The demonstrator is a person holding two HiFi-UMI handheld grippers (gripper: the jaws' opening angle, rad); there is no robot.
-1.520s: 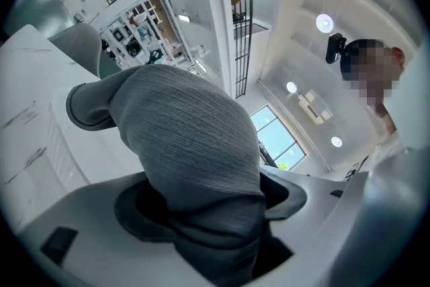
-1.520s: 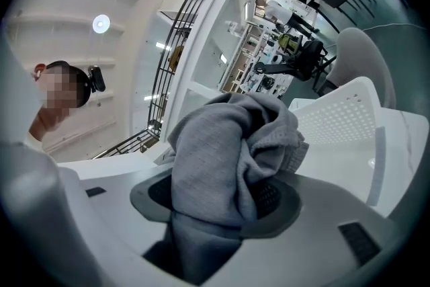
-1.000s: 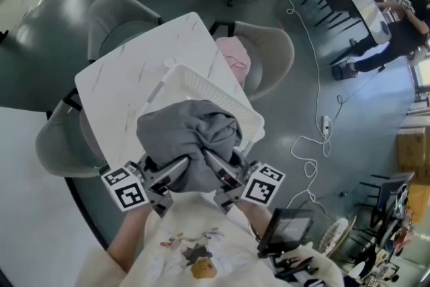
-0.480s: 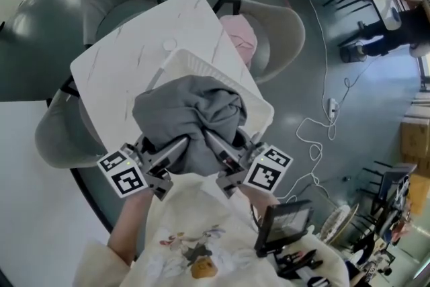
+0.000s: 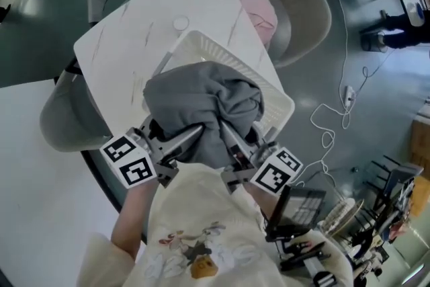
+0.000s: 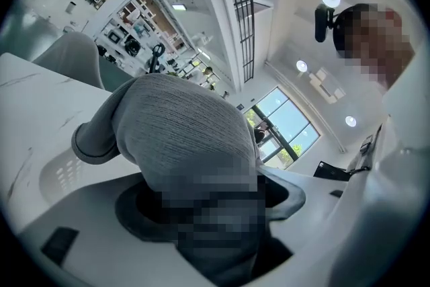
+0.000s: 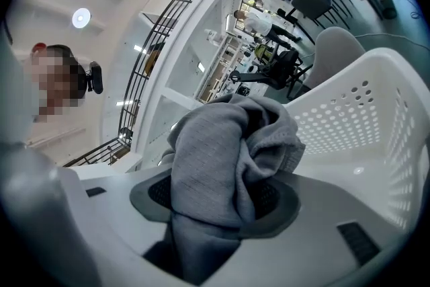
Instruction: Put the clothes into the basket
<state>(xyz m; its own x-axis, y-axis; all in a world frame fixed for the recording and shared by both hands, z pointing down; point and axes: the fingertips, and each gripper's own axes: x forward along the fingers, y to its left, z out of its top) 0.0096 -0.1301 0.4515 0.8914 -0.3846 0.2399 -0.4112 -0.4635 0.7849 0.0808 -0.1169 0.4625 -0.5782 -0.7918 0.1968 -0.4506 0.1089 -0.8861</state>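
Head view: a bunched grey garment (image 5: pixel 201 101) is held over the white basket (image 5: pixel 274 89), covering most of its opening; the basket stands on a white tabletop (image 5: pixel 127 50).
Left hand-held gripper (image 5: pixel 197 131): at the basket's near edge, jaws pinching the garment's near left side.
Left gripper view: grey knit fills the gap between the jaws, and a cuffed sleeve end hangs out to the left, over the basket's wall.
Right hand-held gripper (image 5: pixel 224 129): just beside the left one at the basket's near edge, jaws clamped on the garment's near right side.
Right gripper view: a twist of grey fabric is caught between the jaws, with the basket's perforated wall to the right.
Pink cloth (image 5: pixel 262 10): lies on a grey chair (image 5: pixel 310 20) beyond the basket's far right side.
Garment's underside: whether it touches the basket's bottom cannot be told.
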